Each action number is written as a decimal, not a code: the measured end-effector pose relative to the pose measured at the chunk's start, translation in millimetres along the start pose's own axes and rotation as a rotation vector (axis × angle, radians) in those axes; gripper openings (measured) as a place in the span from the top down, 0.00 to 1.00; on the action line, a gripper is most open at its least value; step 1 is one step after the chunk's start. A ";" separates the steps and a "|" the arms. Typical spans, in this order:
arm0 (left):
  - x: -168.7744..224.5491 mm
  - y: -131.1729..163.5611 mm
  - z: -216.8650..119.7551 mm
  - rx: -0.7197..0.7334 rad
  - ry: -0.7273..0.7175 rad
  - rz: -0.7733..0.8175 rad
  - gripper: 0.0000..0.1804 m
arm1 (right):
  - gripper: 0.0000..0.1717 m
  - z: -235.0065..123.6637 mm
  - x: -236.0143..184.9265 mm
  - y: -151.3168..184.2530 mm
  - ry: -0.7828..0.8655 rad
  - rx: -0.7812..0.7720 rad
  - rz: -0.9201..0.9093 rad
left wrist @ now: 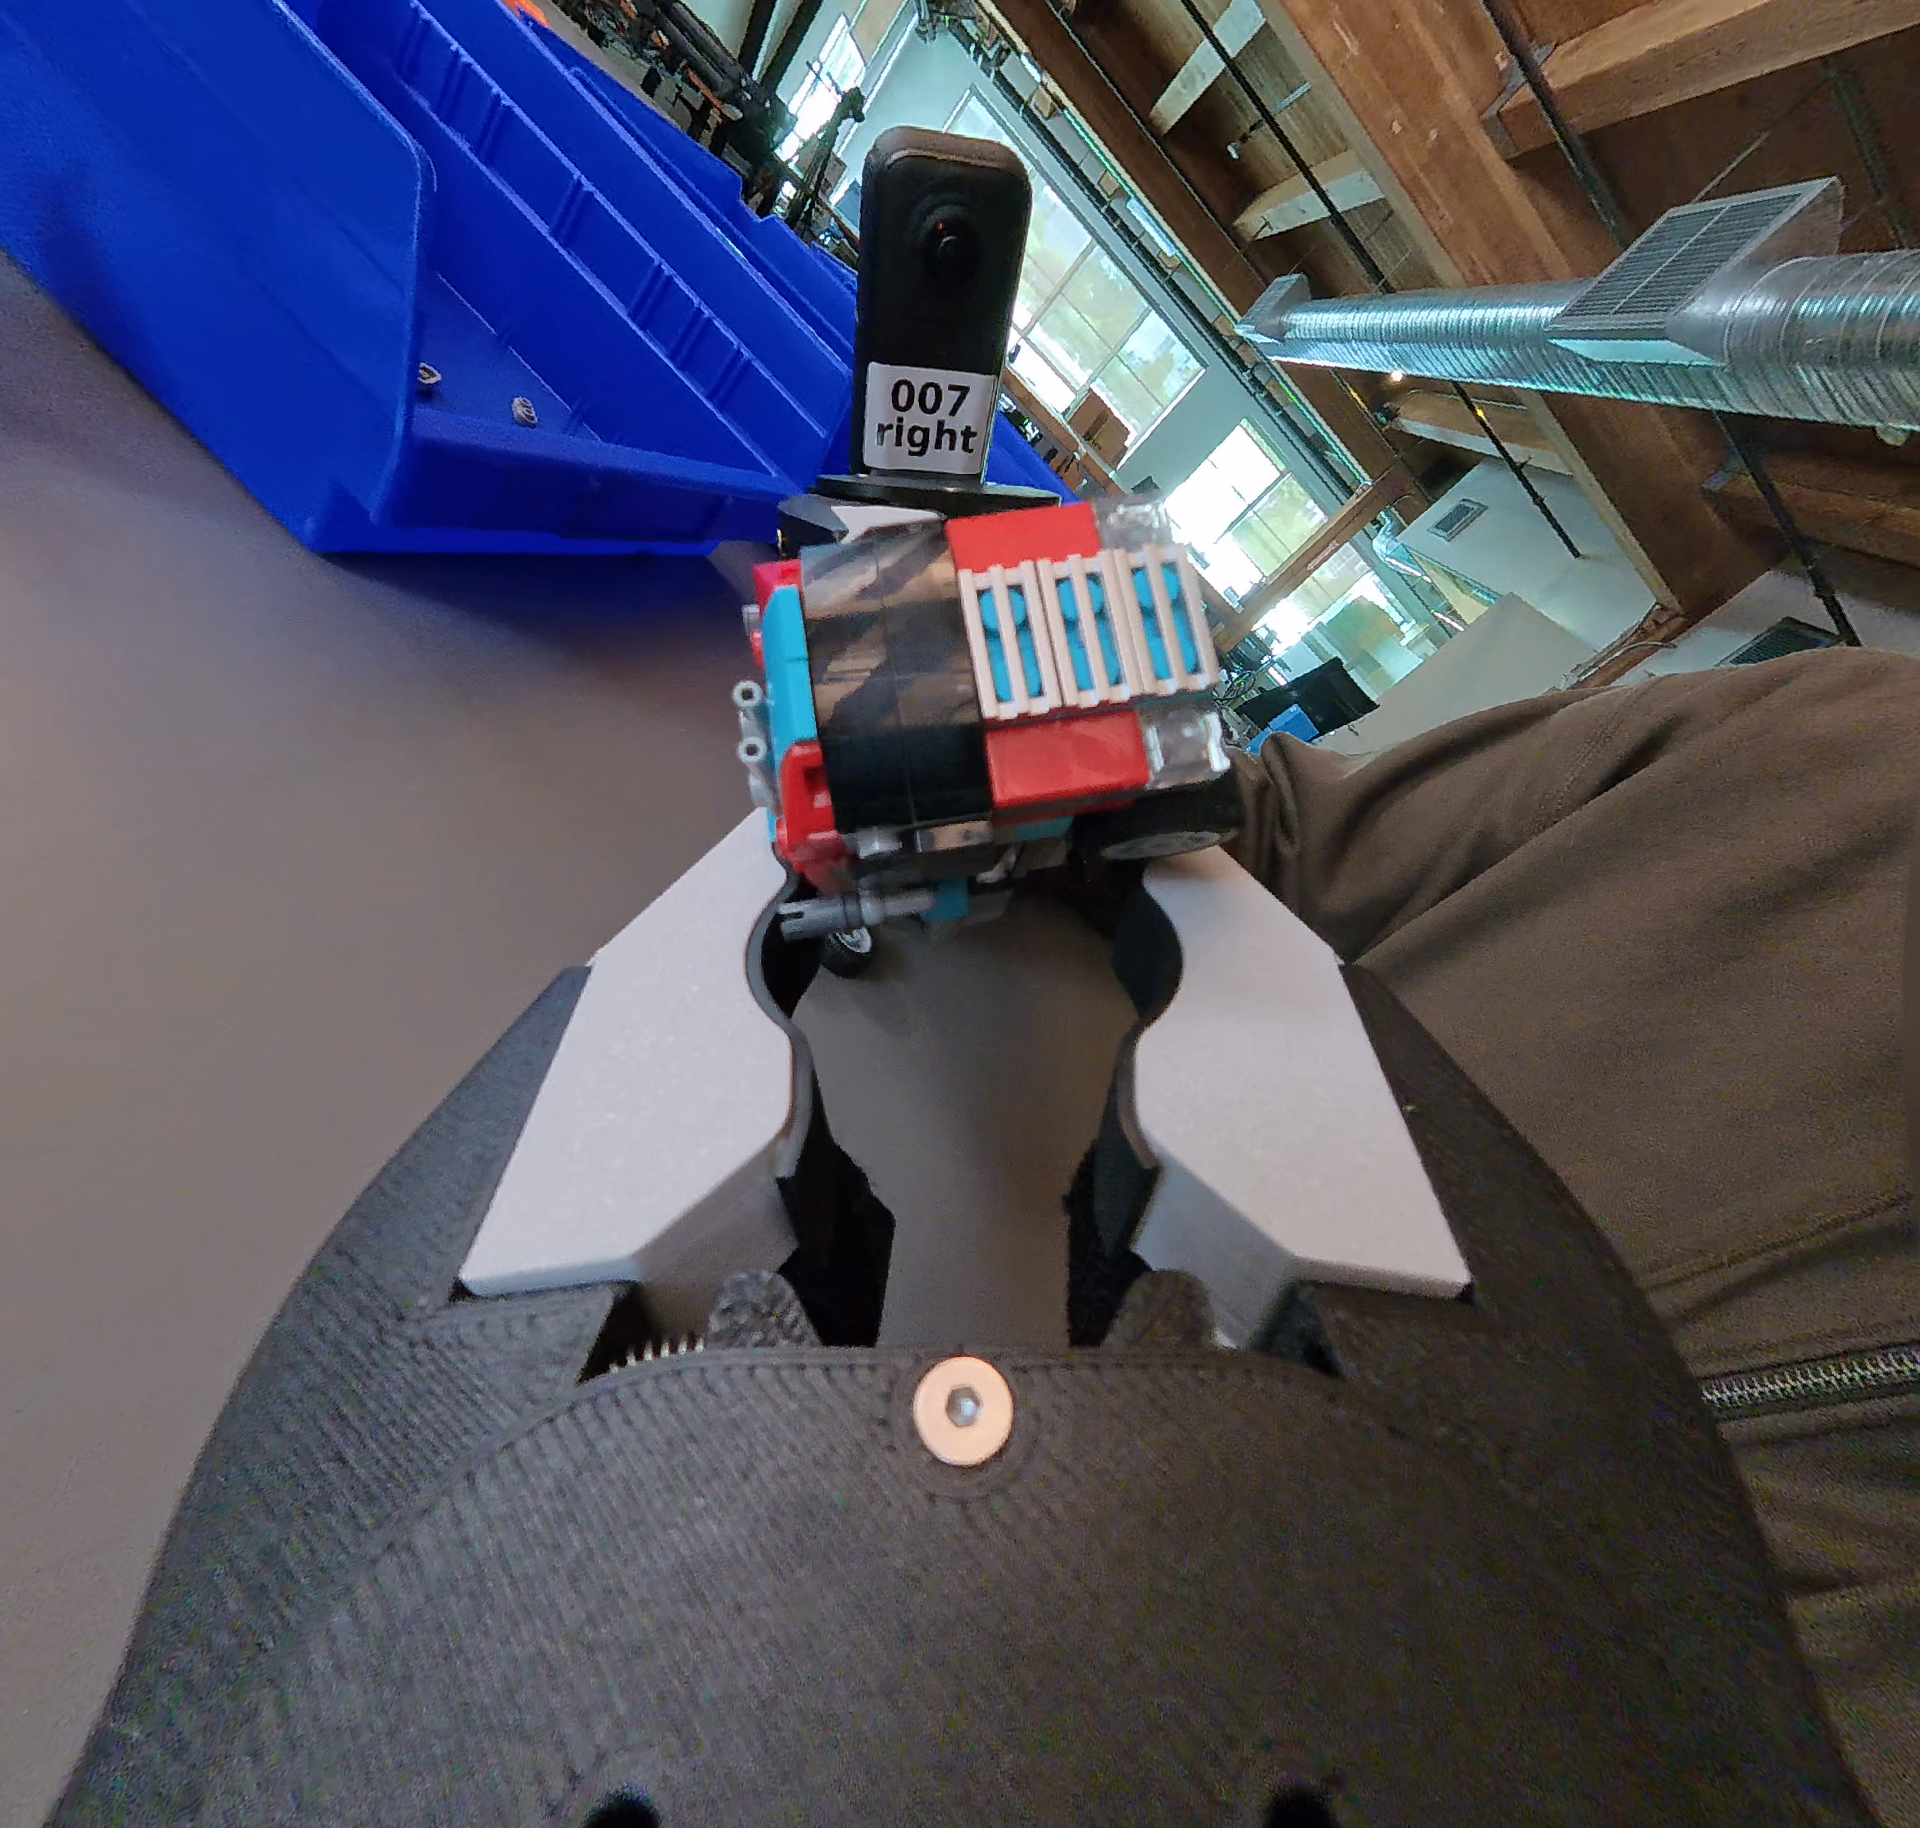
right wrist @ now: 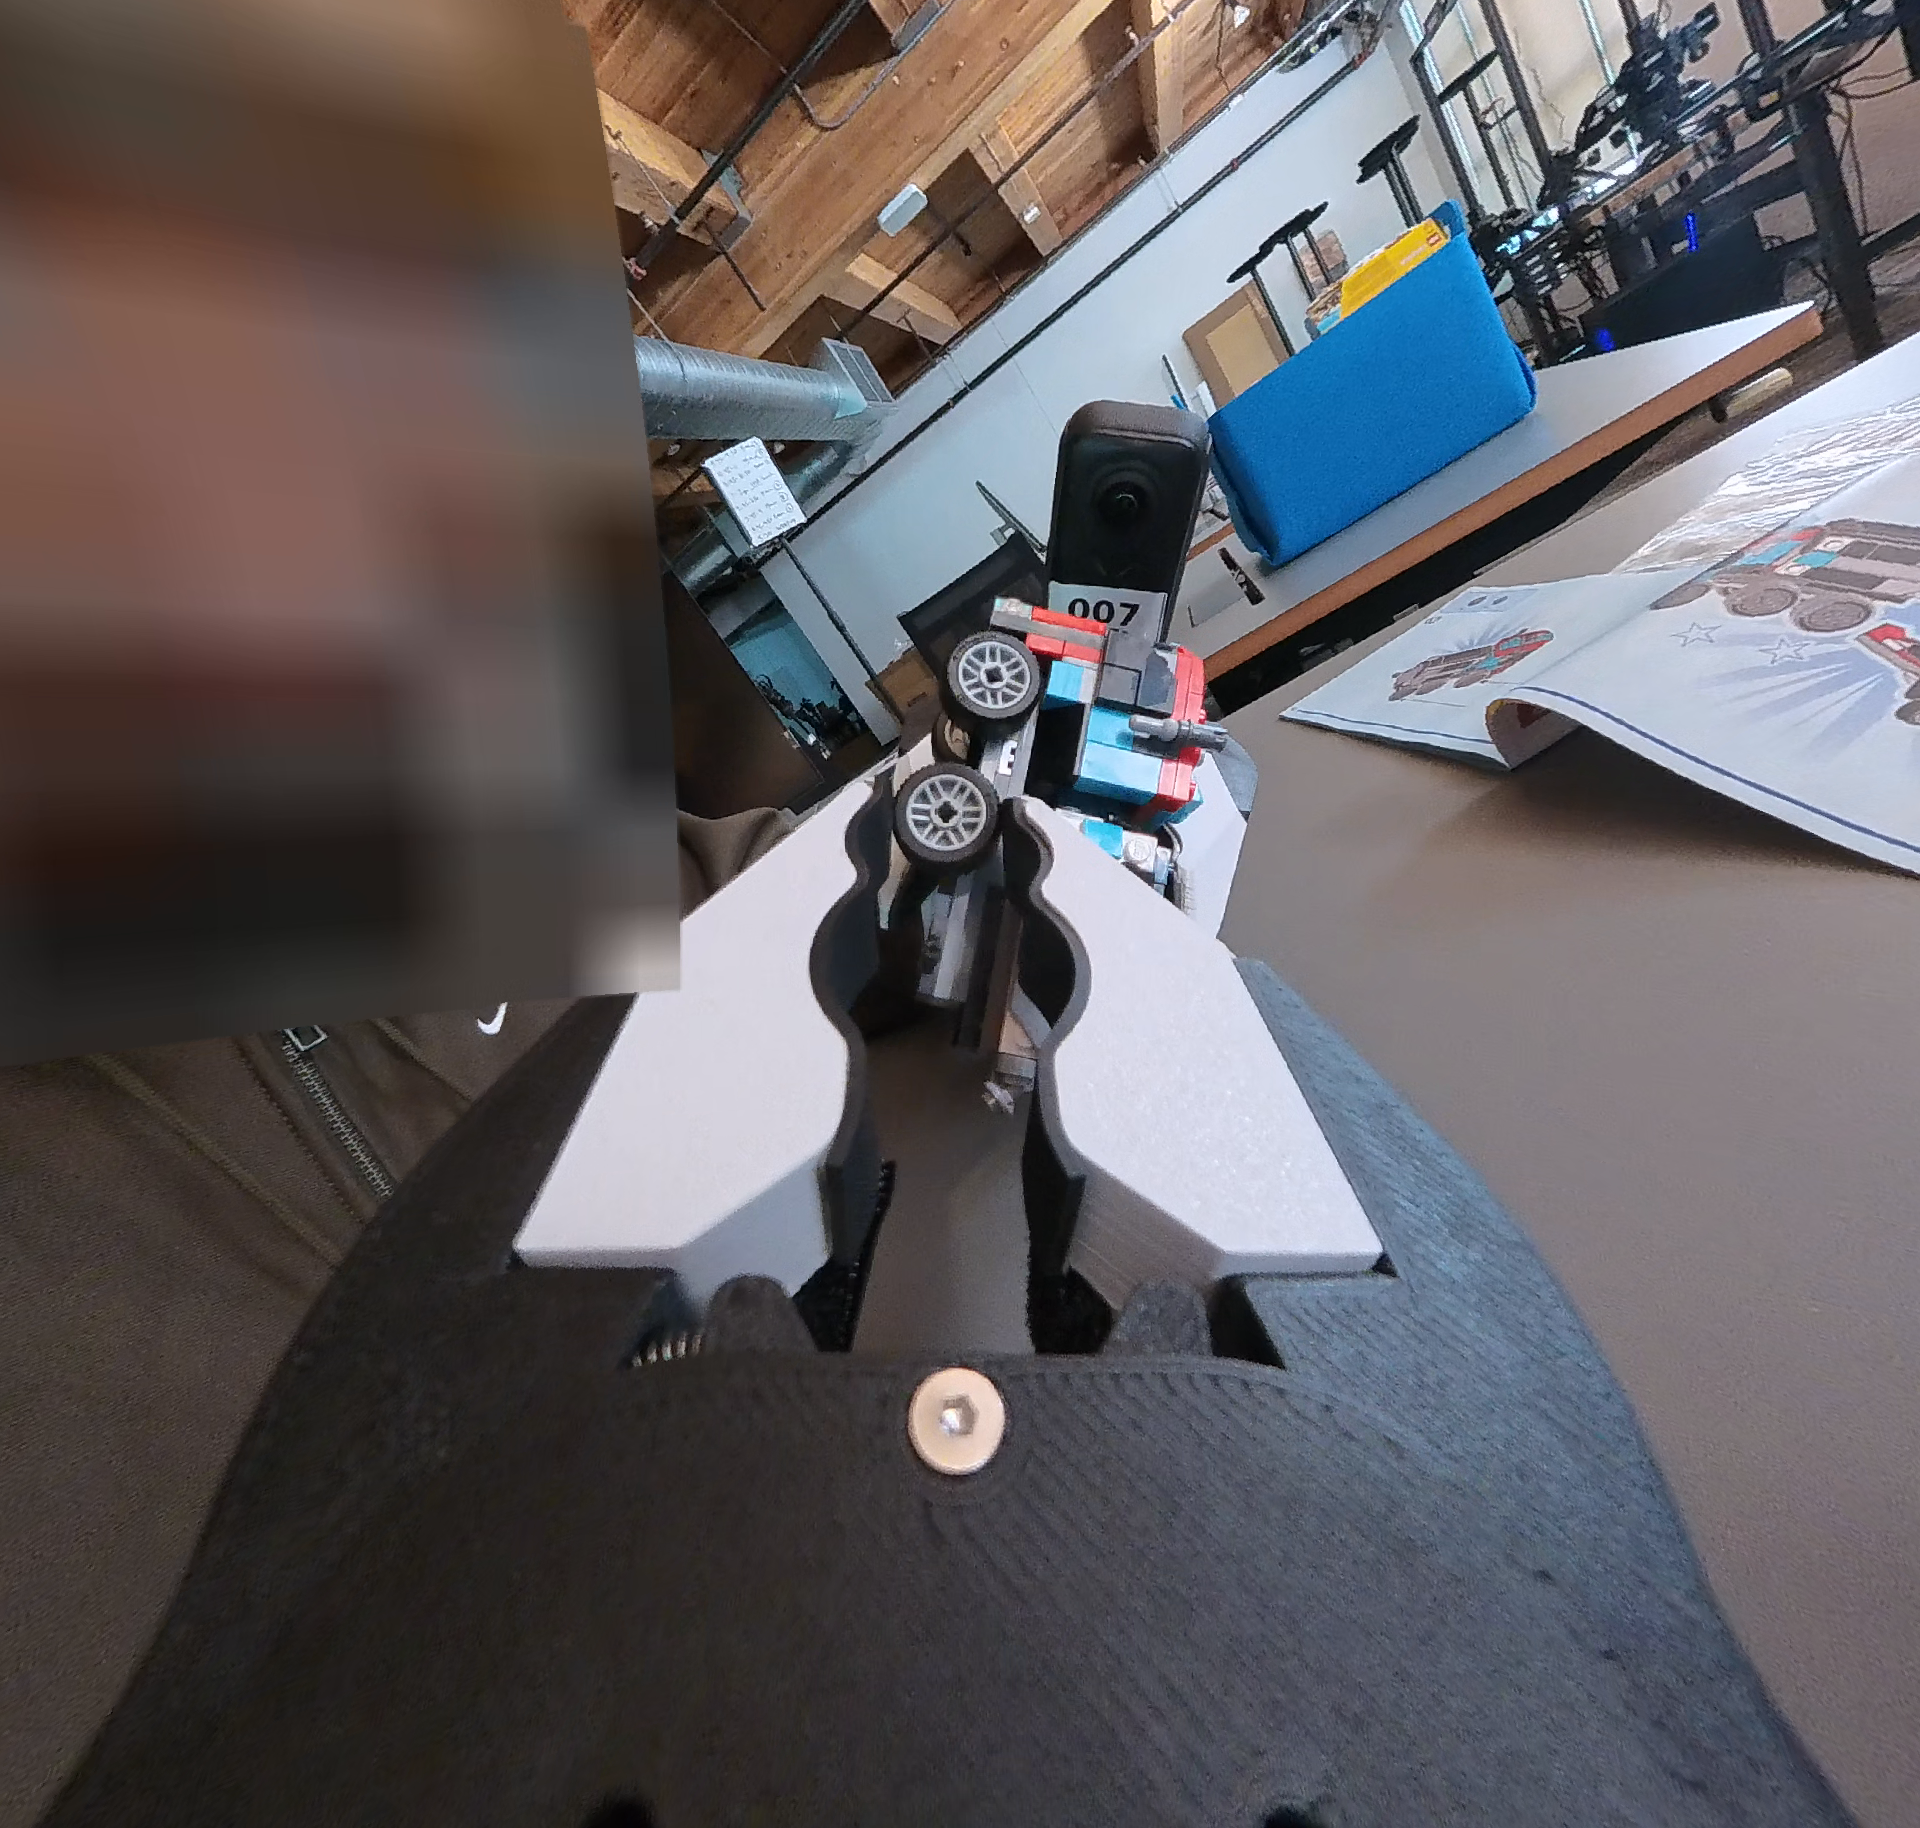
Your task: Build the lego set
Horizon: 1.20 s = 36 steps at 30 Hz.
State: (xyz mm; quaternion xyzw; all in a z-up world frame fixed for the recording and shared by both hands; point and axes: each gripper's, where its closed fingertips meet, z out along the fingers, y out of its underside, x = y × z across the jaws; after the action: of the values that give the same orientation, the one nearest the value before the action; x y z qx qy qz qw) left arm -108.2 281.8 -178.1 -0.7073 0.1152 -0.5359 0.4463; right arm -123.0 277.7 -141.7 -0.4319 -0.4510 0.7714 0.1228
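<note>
Brick-built toy truck (left wrist: 977,677), red, teal and black, is hanging in the air above the brown table (left wrist: 260,843), sitting at 12 o'clock from both sets of fingers. Right gripper (right wrist: 940,843) is clamping narrowly on its grey chassis beside a wheel (right wrist: 945,814); left gripper (left wrist: 961,905) is gripping the cab end, jaws standing wide. Blue bins (left wrist: 312,220) are lying at 10 o'clock of the left gripper; an open booklet (right wrist: 1662,656) at 2 o'clock of the right.
</note>
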 end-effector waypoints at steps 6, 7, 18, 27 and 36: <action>-1.6 0.6 -0.2 -0.005 -0.015 0.006 0.69 | 0.88 -0.5 2.8 1.7 0.022 -0.015 0.002; -2.6 0.9 -0.3 -0.008 -0.022 0.009 0.69 | 0.88 -0.7 3.6 2.3 0.029 -0.019 0.003; -20.3 -2.5 -4.8 -0.003 -0.186 0.104 0.69 | 0.87 -2.6 18.7 3.9 0.143 -0.013 0.064; -19.8 -7.5 -6.5 0.043 -0.172 0.075 0.69 | 0.87 -1.0 19.8 0.8 0.159 0.035 0.047; -14.5 -9.7 -5.3 0.068 -0.130 0.068 0.70 | 0.87 0.6 14.9 -1.3 0.162 0.032 0.006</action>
State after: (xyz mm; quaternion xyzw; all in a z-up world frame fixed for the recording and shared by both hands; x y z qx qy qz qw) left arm -121.6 294.0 -180.1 -0.7208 0.0917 -0.4772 0.4943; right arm -132.6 286.7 -148.8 -0.4922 -0.4259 0.7413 0.1636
